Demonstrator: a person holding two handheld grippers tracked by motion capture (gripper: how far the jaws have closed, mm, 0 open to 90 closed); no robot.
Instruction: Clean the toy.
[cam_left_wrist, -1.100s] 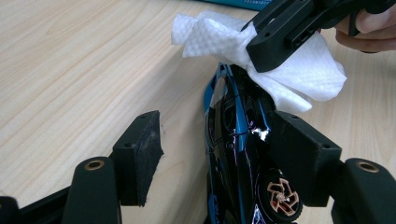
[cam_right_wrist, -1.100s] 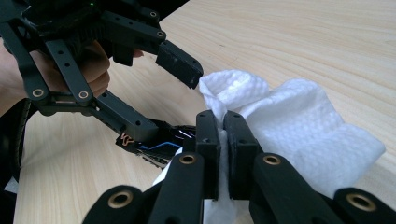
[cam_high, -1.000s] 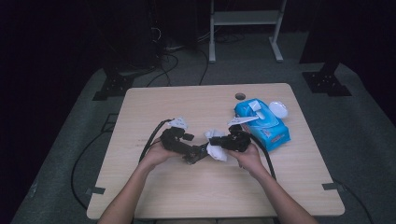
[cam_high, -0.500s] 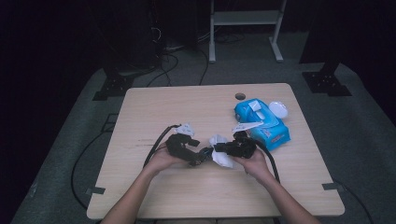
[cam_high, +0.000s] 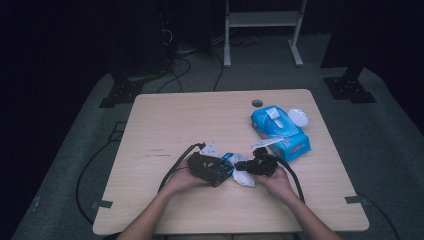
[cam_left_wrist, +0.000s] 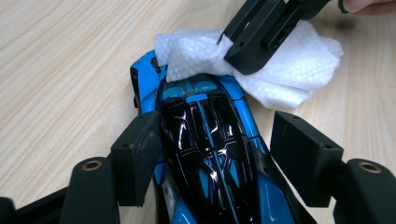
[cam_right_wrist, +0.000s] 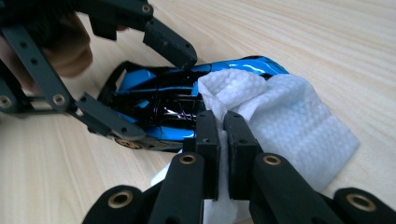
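A blue and black toy car (cam_left_wrist: 205, 140) sits lengthwise between the jaws of my left gripper (cam_left_wrist: 219, 140), which is shut on its sides. The left pad presses the body, and the right pad stands close beside it. My right gripper (cam_right_wrist: 222, 126) is shut on a white wet wipe (cam_right_wrist: 299, 126), with its jaws pinched tight. The wipe (cam_left_wrist: 289, 79) lies against the car's front end. In the high view both grippers meet near the table's front, the left gripper (cam_high: 225, 167) with the car (cam_high: 226, 161) and the right gripper (cam_high: 240, 165) with the wipe (cam_high: 245, 177).
A blue pack of wet wipes (cam_high: 280, 132) lies to the right behind my grippers, with a white round lid (cam_high: 298, 117) beside it. A cable hole (cam_high: 257, 103) sits near the far edge of the wooden table (cam_high: 165, 125). Cables trail off to the left.
Both hands have come down and toward the front edge of the table. They carry the car and the wipe along and stay close together.
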